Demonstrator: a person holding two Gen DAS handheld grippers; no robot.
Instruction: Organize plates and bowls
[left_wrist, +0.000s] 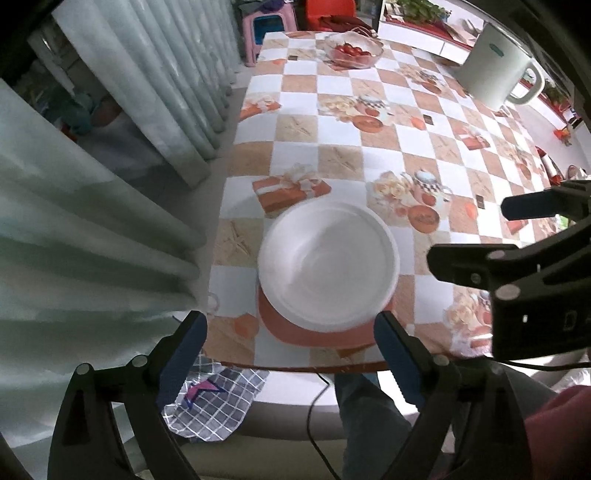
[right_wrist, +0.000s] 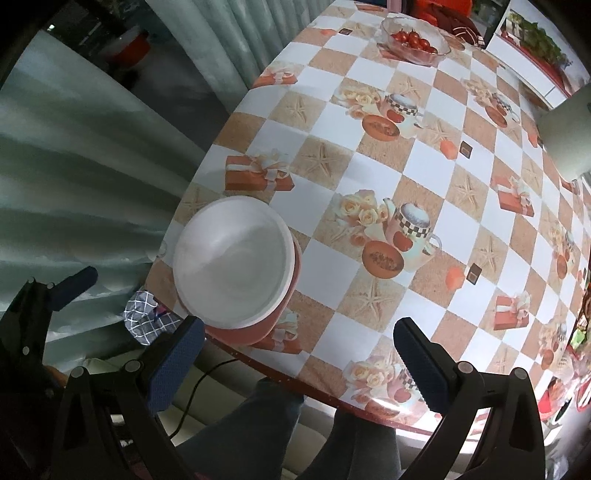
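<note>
The left hand-held gripper (left_wrist: 291, 354) is hovering wide and empty just short of the white bowl (left_wrist: 328, 264), which is sitting nested on the terracotta plate (left_wrist: 317, 332) near the bench (left_wrist: 369, 147) edge, seemingly stacked. The right hand-held gripper (right_wrist: 299, 363) is likewise gaping, holding nothing.

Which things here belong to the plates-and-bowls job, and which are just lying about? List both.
Job:
white bowl
orange plate under it
left tongs, open
right tongs, open

Lying about:
glass dish of tomatoes
white kettle
checked cloth
</note>
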